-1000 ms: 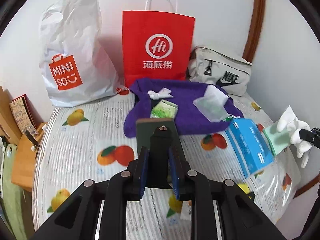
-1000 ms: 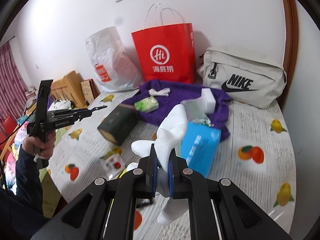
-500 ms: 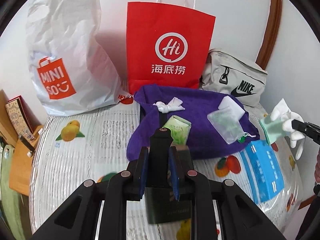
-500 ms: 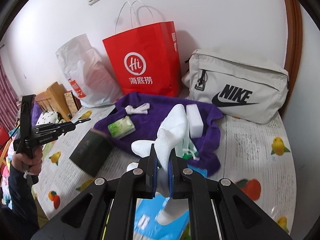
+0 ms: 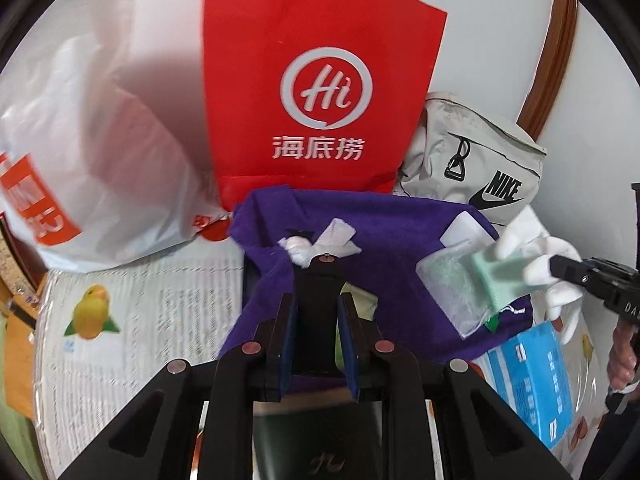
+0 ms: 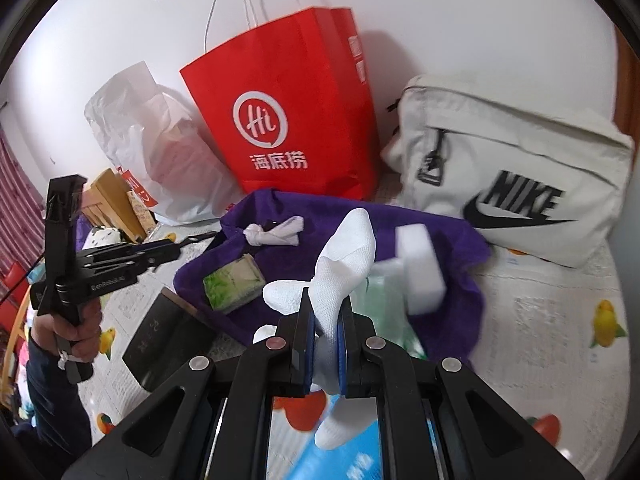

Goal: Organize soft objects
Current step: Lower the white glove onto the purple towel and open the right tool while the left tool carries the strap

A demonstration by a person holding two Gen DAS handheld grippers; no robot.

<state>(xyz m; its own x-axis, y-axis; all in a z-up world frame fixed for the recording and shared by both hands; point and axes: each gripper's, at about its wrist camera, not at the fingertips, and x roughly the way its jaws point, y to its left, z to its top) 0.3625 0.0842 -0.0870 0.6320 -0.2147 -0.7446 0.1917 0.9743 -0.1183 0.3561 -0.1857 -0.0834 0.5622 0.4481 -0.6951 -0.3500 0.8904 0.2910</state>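
Note:
A purple towel [image 5: 384, 240] lies spread before the red bag, and on it rest a knotted white cloth [image 5: 316, 244], a green tissue pack [image 6: 232, 288], a white sponge block [image 6: 420, 268] and a mesh pouch [image 5: 452, 296]. My right gripper [image 6: 324, 320] is shut on a white glove [image 6: 344, 248] just above the towel's near edge. A pale green flat piece [image 5: 500, 280] sits against the glove. My left gripper [image 5: 318, 308] is shut on a black part, and a dark green box [image 6: 168, 344] hangs below it at the towel's left edge.
A red paper bag [image 5: 320, 80], a white plastic bag [image 5: 100, 160] and a grey Nike bag [image 6: 520, 168] stand along the wall behind the towel. A blue tissue pack [image 5: 532, 376] lies near the table's right front. A hand [image 6: 76, 336] grips the left tool.
Both grippers have moved forward toward the towel and the bags, which now look larger. The glove now hangs over the towel's near edge. The dark box sits lower under the left gripper.

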